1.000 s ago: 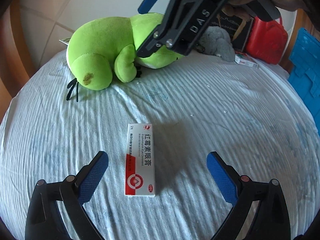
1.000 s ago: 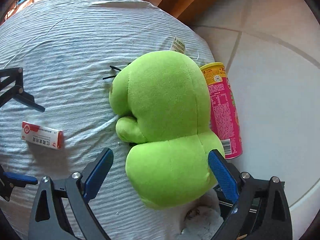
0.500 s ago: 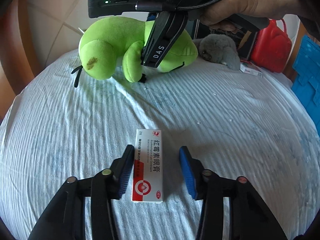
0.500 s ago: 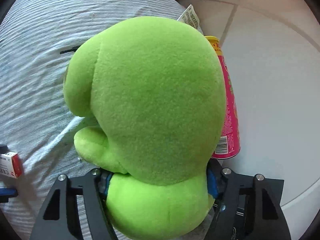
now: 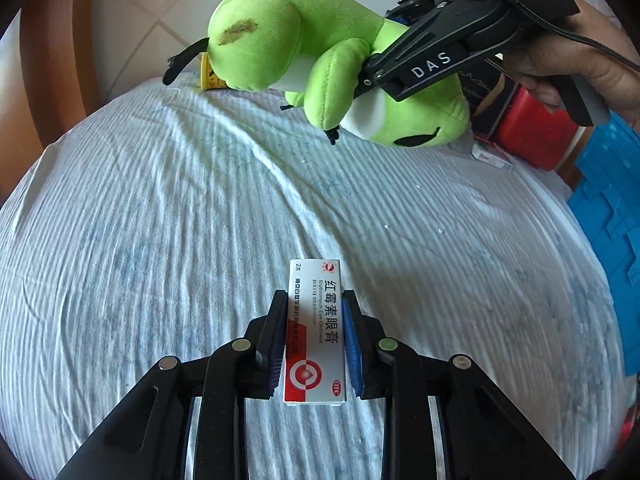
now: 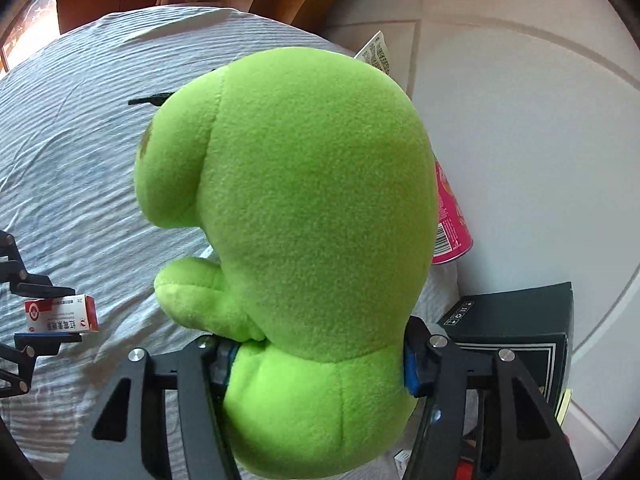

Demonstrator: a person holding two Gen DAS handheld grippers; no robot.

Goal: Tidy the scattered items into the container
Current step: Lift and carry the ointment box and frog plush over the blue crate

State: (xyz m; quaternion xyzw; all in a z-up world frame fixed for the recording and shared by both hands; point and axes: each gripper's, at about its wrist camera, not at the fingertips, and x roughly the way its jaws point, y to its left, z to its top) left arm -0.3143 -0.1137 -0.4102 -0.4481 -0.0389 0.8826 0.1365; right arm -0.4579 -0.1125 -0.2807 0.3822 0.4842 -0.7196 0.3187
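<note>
Green plush toy (image 6: pixel 304 240) hangs above the far side of the white cloth (image 5: pixel 160 240), squeezed by the right gripper (image 6: pixel 316 364). Nearer, the left gripper (image 5: pixel 316 344) has just closed on a medicine box (image 5: pixel 315 332), lifted clear.

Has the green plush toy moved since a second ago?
Yes. The green plush toy, clamped in the right hand-held gripper, has risen off the bedsheet, uncovering the yellow-rimmed can behind.
</note>
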